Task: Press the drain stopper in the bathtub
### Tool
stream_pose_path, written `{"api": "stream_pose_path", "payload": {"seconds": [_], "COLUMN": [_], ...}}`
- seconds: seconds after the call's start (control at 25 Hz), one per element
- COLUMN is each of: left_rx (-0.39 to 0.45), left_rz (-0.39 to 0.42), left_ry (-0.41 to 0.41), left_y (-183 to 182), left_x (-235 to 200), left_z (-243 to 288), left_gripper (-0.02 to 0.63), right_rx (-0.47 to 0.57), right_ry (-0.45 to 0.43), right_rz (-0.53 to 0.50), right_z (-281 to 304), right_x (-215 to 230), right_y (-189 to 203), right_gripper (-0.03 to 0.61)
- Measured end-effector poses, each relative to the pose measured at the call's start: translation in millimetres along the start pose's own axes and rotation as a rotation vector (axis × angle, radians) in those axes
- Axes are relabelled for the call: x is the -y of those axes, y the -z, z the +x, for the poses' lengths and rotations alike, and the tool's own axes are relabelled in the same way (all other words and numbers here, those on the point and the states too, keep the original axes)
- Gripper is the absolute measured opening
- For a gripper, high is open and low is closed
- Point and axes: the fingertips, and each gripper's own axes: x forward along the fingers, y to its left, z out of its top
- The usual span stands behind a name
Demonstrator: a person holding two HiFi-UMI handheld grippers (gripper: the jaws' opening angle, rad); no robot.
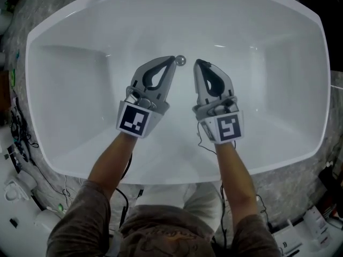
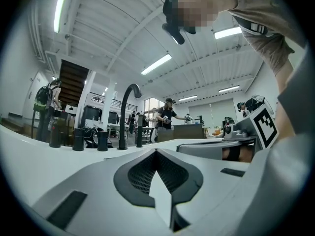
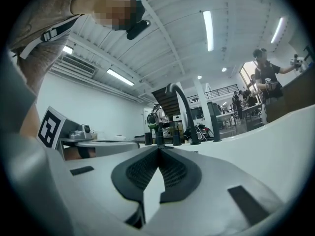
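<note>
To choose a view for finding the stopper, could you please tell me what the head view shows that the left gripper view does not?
Only the head view shows the drain stopper, just beyond the tips of the left gripper, and the person's forearms. Only the left gripper view shows the curved black faucet spout, ceiling lights and people behind. Both show the white bathtub, the left gripper shut and empty, and the right gripper.
</note>
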Motion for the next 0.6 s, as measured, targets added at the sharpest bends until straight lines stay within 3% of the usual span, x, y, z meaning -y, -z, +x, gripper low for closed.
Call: {"api": "stream_pose_path", "payload": {"seconds": [0.36, 0.6], "left_rx": [-0.003, -0.018], "left_rz": [-0.015, -0.016], "left_ry": [-0.009, -0.012], "left_y": [55.8, 108.7], "left_x": [-4.5, -11.3], "left_z": [9.2, 31.1], "left_gripper": [0.0, 0.0], "right_rx": [0.021, 0.015], "right_ry": [-0.05, -0.057], "right_rz": [0.013, 0.017], "right_z": [15.9, 25.4], "right_x": [4.5, 32.4], "right_y": [50.1, 100.3], "right_gripper": [-0.002, -0.002]}}
